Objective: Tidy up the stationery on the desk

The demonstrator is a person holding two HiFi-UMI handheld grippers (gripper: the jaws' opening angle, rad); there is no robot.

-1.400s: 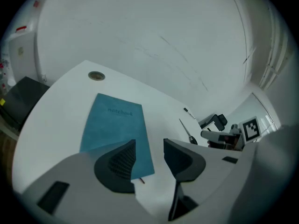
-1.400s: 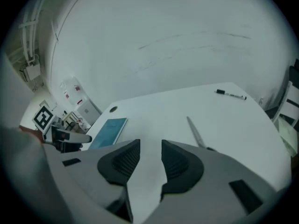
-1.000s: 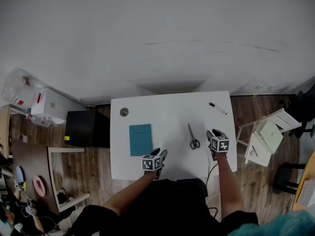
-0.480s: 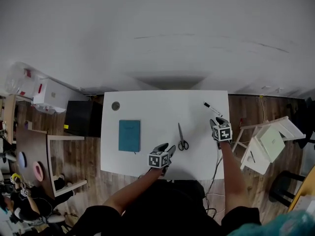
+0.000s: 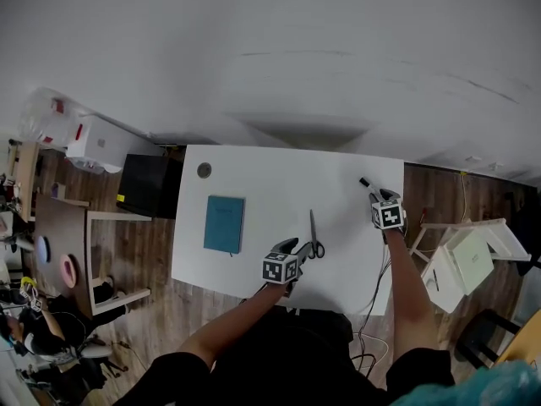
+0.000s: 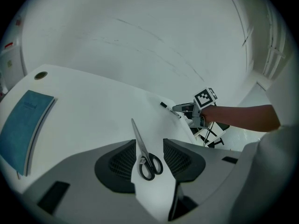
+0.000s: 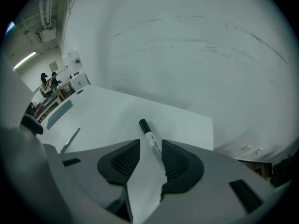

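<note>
Cabinet (image 5: pixel 150 201), black, stands against the left edge of the white desk (image 5: pixel 270 184). A teal notebook (image 5: pixel 224 224) lies flat just inside that edge, its long sides roughly parallel to it, with a narrow strip of bare top on its left. A small round disc (image 5: pixel 204 170) sits by the far left corner, apart from the notebook.

Right of the notebook a broad band of bare desk runs from the near edge to the far one. Then comes the left gripper (image 5: pixel 294 248), reaching in over the near edge. In the left gripper view its jaws stand apart around the black handles of the scissors (image 6: pixel 138 143), which lie flat on the desk; neither pad is seen pressing them. The closed blades point toward the far edge, with bare top ahead of them and to either side.

More bare desk lies between the scissors (image 5: pixel 314 237) and the marker (image 5: pixel 366 183), which rests near the far right corner, close to the right edge. The right gripper (image 5: pixel 378 196) is at it. In the right gripper view the jaws are apart with the marker (image 7: pixel 150 137) lying between them, its black cap pointing away, with little room on either side.

Past the right edge, a white chair (image 5: pixel 461 256) stands on the wooden floor, well apart from the desk.
</note>
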